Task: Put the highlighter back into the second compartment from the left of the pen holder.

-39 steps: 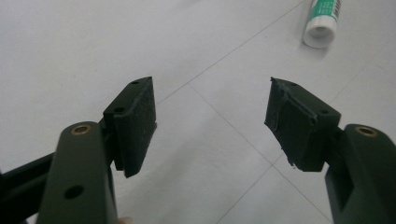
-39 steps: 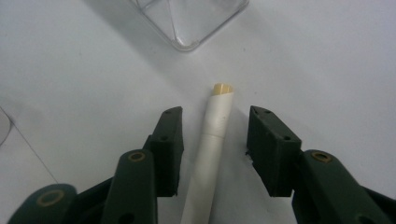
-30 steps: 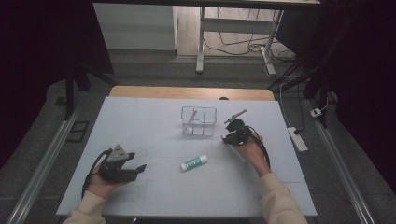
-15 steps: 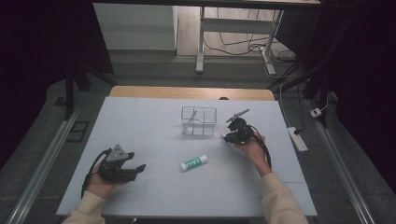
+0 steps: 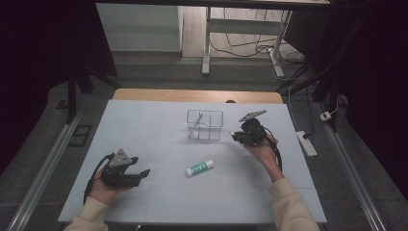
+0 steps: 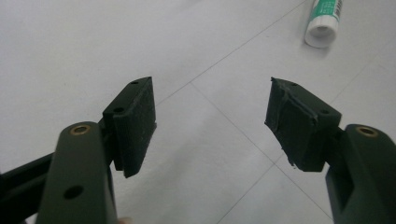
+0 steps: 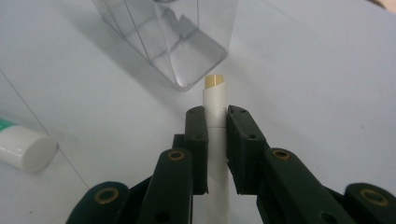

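A pale blue-grey table spreads across the high view, its surface crossed by thin seam lines, with a strip of wooden edge at the far side. A person in cream sleeves reaches in from the near edge, a black two-jaw tool in each hand.

Near the far middle of the table stands a clear plastic box, open-topped and split by inner walls into compartments; the right gripper view looks at one of its rounded lower corners from close by.

The left gripper rests low over the near left of the table, well apart from everything else, its jaws spread wide with nothing but bare tabletop between the pads.

The right gripper hovers just beside the box's right side, raised off the surface. Its jaws are clamped on a slim white paper-wrapped stick, whose tan tip pokes out beyond the pads and points toward the box's corner without touching it.

A white glue stick with a green label lies on its side between the two hands, nearer the table's middle, apart from the box. Its white cap end shows at the top right of the left gripper view and at the left edge of the right gripper view.
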`<action>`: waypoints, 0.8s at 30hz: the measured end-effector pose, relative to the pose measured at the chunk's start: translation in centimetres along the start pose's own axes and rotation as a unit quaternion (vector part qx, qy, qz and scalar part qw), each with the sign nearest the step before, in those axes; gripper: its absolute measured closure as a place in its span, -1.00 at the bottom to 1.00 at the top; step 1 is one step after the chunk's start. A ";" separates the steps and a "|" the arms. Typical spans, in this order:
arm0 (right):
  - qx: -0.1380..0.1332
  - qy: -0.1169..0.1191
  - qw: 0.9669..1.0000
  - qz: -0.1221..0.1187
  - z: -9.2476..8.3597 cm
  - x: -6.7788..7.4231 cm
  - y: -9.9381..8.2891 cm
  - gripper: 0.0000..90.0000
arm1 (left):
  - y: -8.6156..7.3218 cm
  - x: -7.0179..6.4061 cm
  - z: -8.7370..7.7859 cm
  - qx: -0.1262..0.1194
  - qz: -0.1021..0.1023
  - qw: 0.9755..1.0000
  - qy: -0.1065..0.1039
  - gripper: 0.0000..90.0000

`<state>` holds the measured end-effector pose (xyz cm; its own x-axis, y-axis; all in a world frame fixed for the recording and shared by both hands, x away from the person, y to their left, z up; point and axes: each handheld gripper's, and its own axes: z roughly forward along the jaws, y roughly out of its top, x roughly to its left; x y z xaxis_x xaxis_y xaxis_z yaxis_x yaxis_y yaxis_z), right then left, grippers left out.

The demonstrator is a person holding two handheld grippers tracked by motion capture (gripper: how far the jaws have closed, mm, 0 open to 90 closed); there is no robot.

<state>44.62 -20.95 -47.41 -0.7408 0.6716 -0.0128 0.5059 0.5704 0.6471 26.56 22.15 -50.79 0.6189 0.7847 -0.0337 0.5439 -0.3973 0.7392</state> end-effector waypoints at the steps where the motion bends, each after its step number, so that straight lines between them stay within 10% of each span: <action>1: -0.006 0.002 1.000 0.004 -0.2 0.0 0.0 0.73 | 0.0 0.0 0.0 0.000 0.000 1.000 0.000 -0.26; 24: -0.094 0.017 0.995 0.012 -3.1 0.2 0.8 0.73 | 0.0 0.0 -0.1 -0.001 0.001 1.000 0.001 -0.26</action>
<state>43.53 -21.79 -44.52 -0.7457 0.6657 0.0287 0.4350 0.4536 0.7778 26.54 22.17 -50.74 0.6188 0.7849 -0.0318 0.5421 -0.3973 0.7405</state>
